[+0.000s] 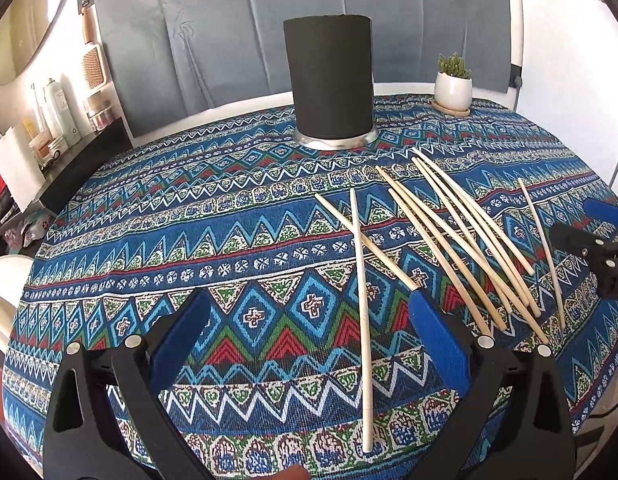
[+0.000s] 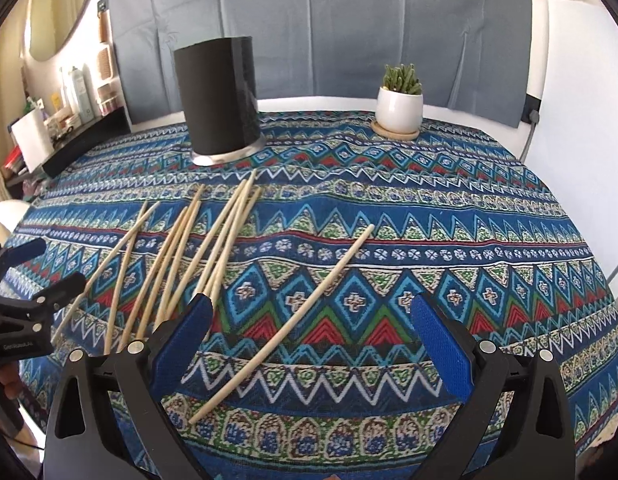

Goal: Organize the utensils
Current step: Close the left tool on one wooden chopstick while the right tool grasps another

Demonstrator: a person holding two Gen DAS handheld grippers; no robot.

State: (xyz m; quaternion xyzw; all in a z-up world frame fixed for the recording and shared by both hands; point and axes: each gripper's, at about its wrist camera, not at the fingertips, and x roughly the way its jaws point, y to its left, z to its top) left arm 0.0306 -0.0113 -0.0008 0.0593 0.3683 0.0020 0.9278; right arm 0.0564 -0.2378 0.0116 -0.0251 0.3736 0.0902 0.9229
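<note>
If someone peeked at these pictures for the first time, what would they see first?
Probably the bright blue zigzag tablecloth covering the whole table. Next, the pale wooden chopsticks scattered loose on it, with one lone chopstick lying between the open right gripper fingers. Behind them a tall black holder stands upright, and a small plant in a white pot sits at the far edge.

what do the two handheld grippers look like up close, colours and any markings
Both are alike: the left gripper and right gripper have black plastic frames with triangular cut-outs and round silver pivot pins. Each finger carries a blue textured pad. Seen side-on from the right wrist camera, the left gripper's body bears small white lettering, too small to read. No cables or sleeves show clearly.
</note>
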